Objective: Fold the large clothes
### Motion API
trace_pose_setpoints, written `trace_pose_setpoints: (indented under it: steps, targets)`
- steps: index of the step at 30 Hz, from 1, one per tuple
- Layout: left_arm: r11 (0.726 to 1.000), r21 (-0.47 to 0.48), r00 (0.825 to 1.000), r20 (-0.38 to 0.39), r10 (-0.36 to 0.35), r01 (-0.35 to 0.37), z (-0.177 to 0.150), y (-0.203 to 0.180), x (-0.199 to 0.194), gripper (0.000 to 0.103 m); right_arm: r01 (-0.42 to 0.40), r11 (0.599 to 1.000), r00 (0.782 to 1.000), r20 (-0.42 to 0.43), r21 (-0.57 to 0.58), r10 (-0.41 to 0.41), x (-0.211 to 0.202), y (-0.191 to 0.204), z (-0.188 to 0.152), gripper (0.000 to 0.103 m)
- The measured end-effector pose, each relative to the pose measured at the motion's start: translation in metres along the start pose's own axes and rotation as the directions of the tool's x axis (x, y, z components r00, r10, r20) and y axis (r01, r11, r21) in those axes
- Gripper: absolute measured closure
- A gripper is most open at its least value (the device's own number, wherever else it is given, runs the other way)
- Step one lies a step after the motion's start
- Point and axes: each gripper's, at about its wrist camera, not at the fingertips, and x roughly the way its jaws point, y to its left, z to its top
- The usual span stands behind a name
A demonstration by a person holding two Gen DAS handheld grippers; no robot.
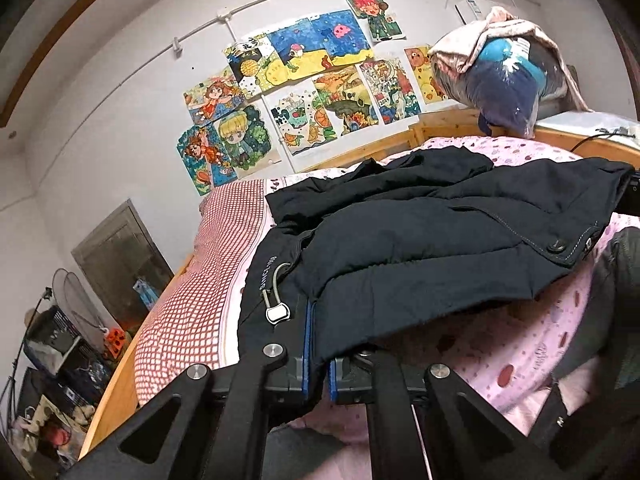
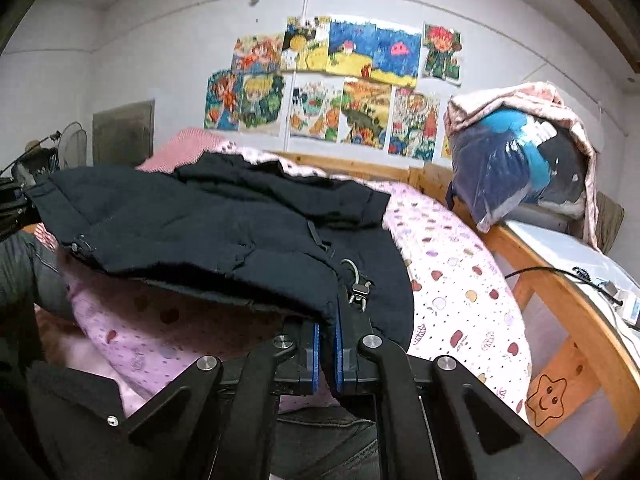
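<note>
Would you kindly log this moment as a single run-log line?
step: folding jacket | left gripper: shut on hem | right gripper: shut on hem | hem raised off bed | rest of jacket lying on bed

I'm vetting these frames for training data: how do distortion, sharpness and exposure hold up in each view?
Left wrist: strong fisheye bends the bed edge and wall; black corners; the dark jacket loses fold detail; the left tool is sharp. Right wrist: same bending; the jacket again reads near-black; the lower-left foreground is soft; the right tool is sharp.
</note>
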Motion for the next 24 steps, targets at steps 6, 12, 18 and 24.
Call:
trace_pose_setpoints:
  steps: [6, 12, 18, 24]
  targets:
    - [0.999, -0.022, 0.999, -0.029, -0.044, 0.043, 0.003, 0.008, -0.010, 0.097, -0.010, 1.000, 1.000, 0.005, 0.001, 0.010, -0.011, 0.002, 0.004, 0.098]
    - [0.993, -0.082, 0.995, -0.038, -0.090, 0.086, 0.018, 0.015, -0.003, 0.097, -0.036, 0.999, 0.999, 0.028, 0.022, 0.035, -0.003, 0.000, 0.023, 0.098]
    - [0.974, -0.178, 0.988, -0.044, -0.148, 0.138, 0.031, 0.026, 0.002, 0.097, -0.093, 0.991, 0.993, 0.076, 0.095, 0.086, 0.004, -0.006, 0.043, 0.098]
    - [0.942, -0.270, 0.976, -0.037, -0.215, 0.198, 0.047, 0.042, 0.013, 0.097, -0.140, 0.977, 0.984, 0.131, 0.160, 0.119, 0.019, -0.016, 0.062, 0.098]
